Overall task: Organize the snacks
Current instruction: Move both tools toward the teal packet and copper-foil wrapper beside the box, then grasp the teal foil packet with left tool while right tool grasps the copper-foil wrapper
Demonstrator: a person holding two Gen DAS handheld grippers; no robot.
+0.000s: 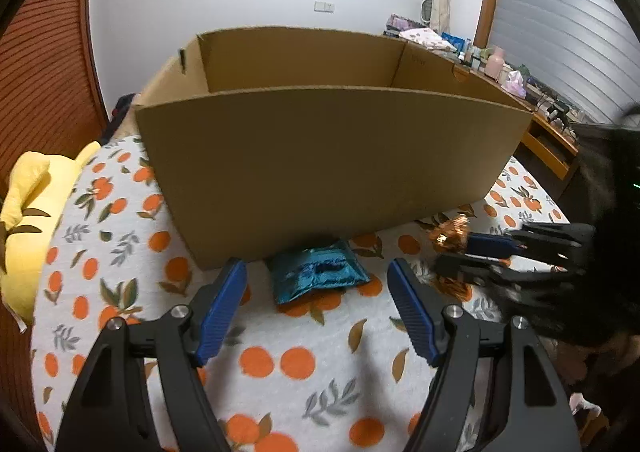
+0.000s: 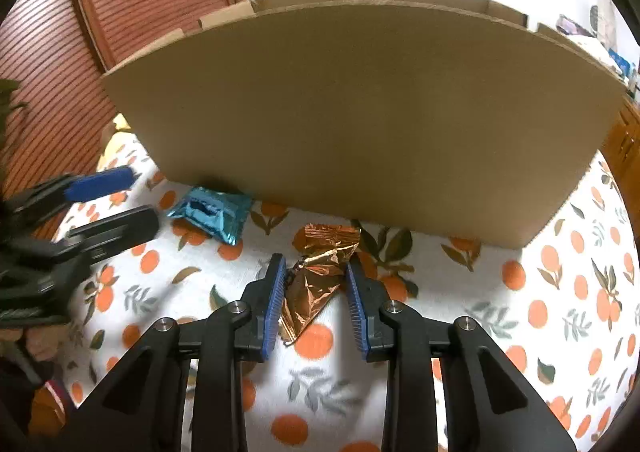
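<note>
Two crinkled foil snacks on orange-print quilt, before plain cardboard box (image 2: 360, 123): teal packet (image 1: 318, 276) ahead of wide-spread left gripper (image 1: 318, 292); copper wrapper (image 2: 316, 284) between right gripper (image 2: 316, 284) ribbed pads, not visibly pinched.

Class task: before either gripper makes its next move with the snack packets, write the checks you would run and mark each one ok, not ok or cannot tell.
1. Copper foil packet between right gripper pads: ok.
2. Pads pressing on it: cannot tell.
3. Left gripper open, facing blue foil packet: ok.
4. Blue packet free of cardboard box: not ok, touching its base.
5. Box open on top: ok.
6. Room inside box: cannot tell.
</note>
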